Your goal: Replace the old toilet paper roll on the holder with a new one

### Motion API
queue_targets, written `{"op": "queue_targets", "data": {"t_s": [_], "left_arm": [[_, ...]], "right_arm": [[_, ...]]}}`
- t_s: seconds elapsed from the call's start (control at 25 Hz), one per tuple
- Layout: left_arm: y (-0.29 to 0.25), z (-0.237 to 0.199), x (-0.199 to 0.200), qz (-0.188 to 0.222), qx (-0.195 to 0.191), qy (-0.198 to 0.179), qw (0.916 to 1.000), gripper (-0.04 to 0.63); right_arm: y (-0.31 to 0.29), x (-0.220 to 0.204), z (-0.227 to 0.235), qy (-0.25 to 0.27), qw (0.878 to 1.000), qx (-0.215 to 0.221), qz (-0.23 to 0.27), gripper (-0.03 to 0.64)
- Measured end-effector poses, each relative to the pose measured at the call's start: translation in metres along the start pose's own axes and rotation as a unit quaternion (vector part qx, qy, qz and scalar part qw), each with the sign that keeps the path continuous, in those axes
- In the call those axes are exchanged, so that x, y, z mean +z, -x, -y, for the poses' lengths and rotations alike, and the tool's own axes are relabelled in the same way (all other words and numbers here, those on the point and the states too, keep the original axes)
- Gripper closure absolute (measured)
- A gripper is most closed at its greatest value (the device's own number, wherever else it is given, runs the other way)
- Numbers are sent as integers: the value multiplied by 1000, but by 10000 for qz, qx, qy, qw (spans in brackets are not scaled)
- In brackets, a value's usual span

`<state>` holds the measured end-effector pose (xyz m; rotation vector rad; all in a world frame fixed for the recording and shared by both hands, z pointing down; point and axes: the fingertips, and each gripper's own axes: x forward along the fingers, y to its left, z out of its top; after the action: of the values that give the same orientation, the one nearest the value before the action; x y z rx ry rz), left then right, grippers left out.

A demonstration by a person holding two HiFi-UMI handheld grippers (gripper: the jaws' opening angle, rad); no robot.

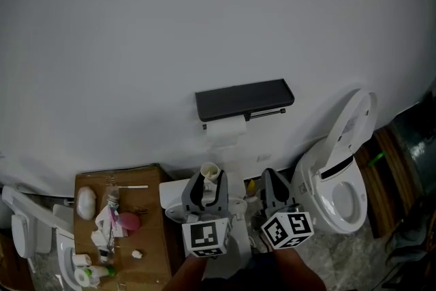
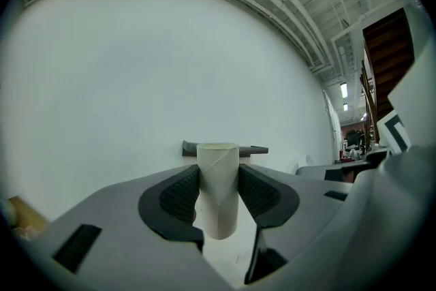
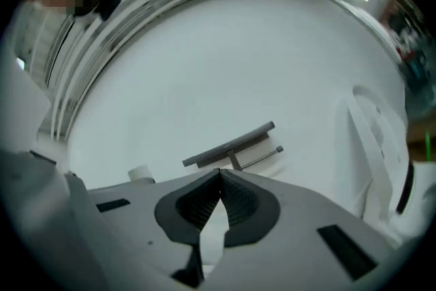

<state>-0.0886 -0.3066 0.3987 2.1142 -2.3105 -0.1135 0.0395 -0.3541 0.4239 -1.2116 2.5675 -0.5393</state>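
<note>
Left gripper [image 1: 208, 182] pinches an upright cardboard tube [image 2: 218, 215], below the black wall holder [image 1: 244, 99]. Right gripper [image 3: 220, 174] also sits below the holder, jaws pressed together, empty. Plain white wall [image 1: 204, 24] behind the holder. Toilet [image 1: 340, 180], lid up, to the holder's lower right; cluttered brown board [image 1: 153, 242] lower left.

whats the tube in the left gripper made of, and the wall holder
Tube: looks like cardboard, matte beige, with a spiral seam winding across it. Holder: the shelf is matte black, maybe painted metal or plastic; the look leaves it open. Its rod looks like thin grey metal.
</note>
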Motion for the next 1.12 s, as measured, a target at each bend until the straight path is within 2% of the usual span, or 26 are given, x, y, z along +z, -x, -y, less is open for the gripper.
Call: {"op": "queue_targets", "data": {"t_s": [0.04,0.12,0.28,0.72,0.88,1.12], "left_arm": [[1,1,-1,-3,-12,-16,10000,404],[5,2,-2,-6,-29,-64,10000,405],[13,3,-5,-53,-30,-170,9998,405],[23,-3,3,87,101,-213,9997,405],[26,-4,-6,-81,116,-353,9993,405],[24,-4,-2,44,124,-280,9995,405]], "right_arm": [[2,2,-5,471,9989,-34,-27,600],[4,6,-13,1031,9946,-98,-32,600],[5,9,-23,1515,9884,-113,-20,600],[1,10,-32,1566,9876,-102,27,600],[1,10,-34,1539,9881,-29,29,600],[-1,10,-33,1506,9886,-3,33,600]]}}
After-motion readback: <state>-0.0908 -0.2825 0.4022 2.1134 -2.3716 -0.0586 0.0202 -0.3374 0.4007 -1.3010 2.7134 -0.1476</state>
